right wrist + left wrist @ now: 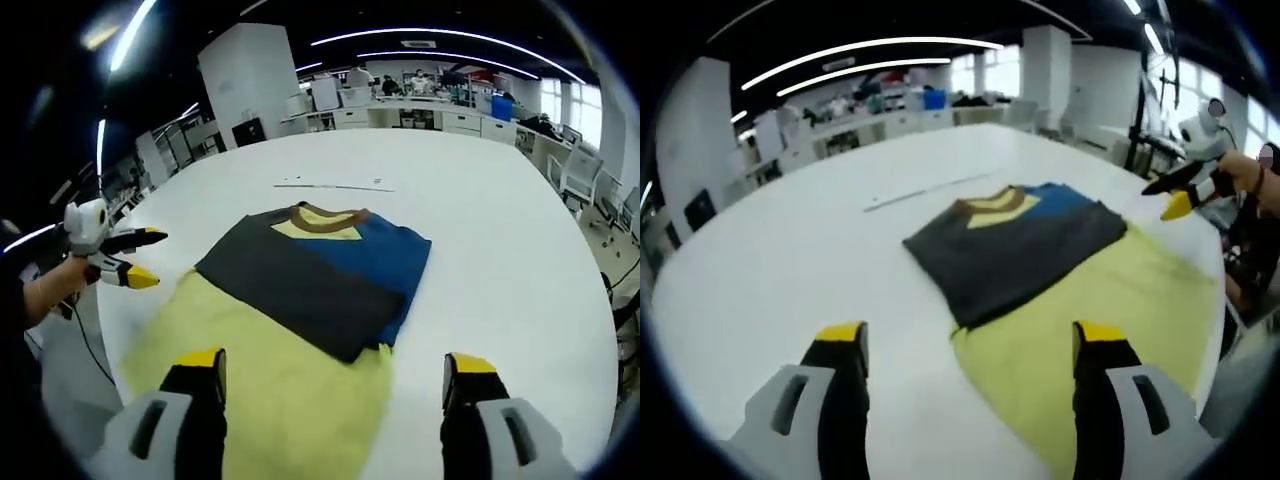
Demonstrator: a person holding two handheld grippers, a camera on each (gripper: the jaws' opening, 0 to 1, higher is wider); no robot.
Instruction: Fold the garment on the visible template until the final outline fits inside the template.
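In the left gripper view, the left gripper [968,345] rises from the bottom of the frame with its 2 yellow-tipped jaws spread wide and nothing between them. Just above it, at the centre, the T-shirt [1025,250] lies partly folded on the white table [790,240]: a dark grey panel is folded over the top, with a blue strip and a brown-trimmed yellow collar at its far edge, while the pale yellow body spreads toward the lower right. The right gripper [1177,195] shows at the right edge, held in a person's hand, its jaws parted and empty beside the shirt's edge. In the right gripper view, the right gripper [335,375] also stands open at the bottom of the frame, the T-shirt [320,275] sits at the centre, and the left gripper [145,257] hovers at the left, jaws apart, just beside the yellow fabric. A thin line marking [335,186] crosses the table beyond the collar.
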